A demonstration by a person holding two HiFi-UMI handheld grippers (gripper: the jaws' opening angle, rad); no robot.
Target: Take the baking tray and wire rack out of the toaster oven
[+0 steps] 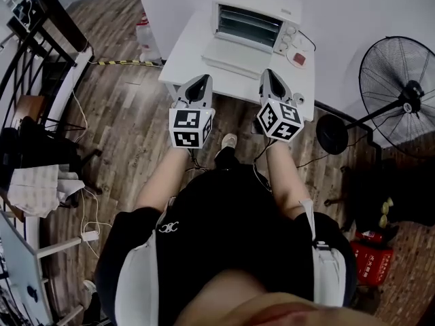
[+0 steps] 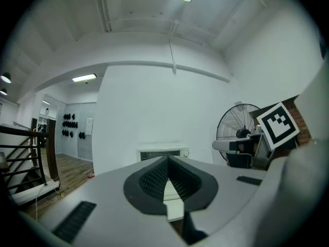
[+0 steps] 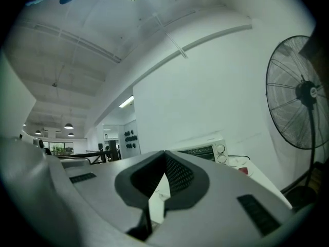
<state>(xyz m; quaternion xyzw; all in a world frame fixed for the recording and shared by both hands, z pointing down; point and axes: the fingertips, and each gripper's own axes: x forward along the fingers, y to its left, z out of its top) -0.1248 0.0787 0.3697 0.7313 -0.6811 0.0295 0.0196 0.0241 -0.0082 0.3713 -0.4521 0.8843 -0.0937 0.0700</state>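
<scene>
Hovering shut — L claw, R claw; oven print illegible.

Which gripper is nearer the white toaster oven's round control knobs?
Right. The right gripper is just short of the knobs; the left gripper is well off to their left.

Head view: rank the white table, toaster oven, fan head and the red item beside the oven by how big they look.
1. white table
2. toaster oven and fan head: about alike, and the frame edge cuts off part of the fan, so I can't rank them.
3. red item, the smallest.
</scene>
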